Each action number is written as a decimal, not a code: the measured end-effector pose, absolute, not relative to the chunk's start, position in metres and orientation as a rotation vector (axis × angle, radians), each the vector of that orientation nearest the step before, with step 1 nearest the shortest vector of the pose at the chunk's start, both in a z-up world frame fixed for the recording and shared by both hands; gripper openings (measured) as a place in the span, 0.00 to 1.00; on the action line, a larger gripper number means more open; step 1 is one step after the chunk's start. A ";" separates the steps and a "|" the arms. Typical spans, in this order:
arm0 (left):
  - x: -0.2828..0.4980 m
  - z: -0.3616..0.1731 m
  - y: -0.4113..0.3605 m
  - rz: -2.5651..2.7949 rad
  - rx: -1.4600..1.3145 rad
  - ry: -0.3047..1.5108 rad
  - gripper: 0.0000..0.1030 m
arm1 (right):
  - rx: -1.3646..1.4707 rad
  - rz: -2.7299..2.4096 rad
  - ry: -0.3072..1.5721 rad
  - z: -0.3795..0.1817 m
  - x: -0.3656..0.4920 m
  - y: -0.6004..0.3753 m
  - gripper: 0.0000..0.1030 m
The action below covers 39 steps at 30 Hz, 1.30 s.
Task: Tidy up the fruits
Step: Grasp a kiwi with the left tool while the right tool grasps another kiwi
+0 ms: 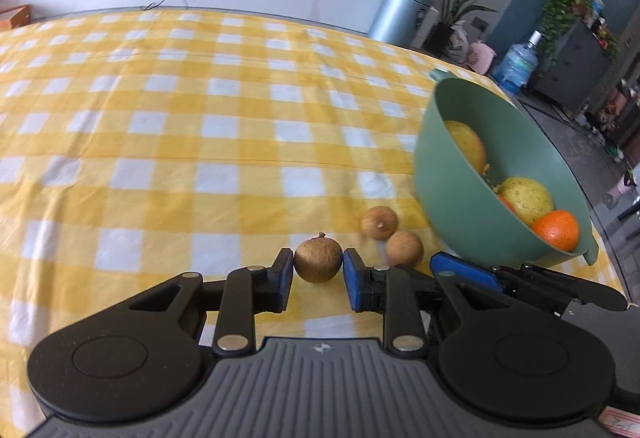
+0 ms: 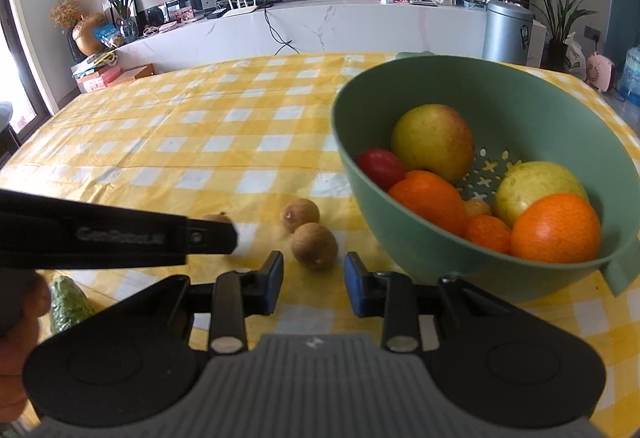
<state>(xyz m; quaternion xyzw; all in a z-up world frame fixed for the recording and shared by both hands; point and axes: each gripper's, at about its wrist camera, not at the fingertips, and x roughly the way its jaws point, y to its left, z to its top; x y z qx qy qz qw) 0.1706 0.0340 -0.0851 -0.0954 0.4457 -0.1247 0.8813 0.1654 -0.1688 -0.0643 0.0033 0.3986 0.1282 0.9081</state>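
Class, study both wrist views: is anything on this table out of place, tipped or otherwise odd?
Yes. The green bowl sits tilted, not flat, with its fruit slid to the low side. Two small brown fruits lie loose on the cloth beside it, and the left gripper is shut on a third. Nothing looks spilled or damaged.

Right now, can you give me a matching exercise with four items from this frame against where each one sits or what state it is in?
Column 1:
1. left claw
2. right claw
3. green bowl
4. red fruit

Column 2:
A. tilted up at the table's right, fruit inside
B. open, empty, just behind a loose longan
C. low against the bowl's left inner wall, beside an orange
D. shut on a brown longan

Pairs: 1-D, 2-B, 3-A, 4-C
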 end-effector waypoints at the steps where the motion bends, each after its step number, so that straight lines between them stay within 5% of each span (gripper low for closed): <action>1: 0.171 -0.084 0.036 -0.255 -0.202 0.932 0.29 | 0.005 0.260 0.819 -0.065 0.166 -0.167 0.29; 39: 0.149 -0.058 0.039 -0.186 -0.223 0.892 0.29 | 0.023 0.354 0.684 -0.030 0.128 -0.166 0.23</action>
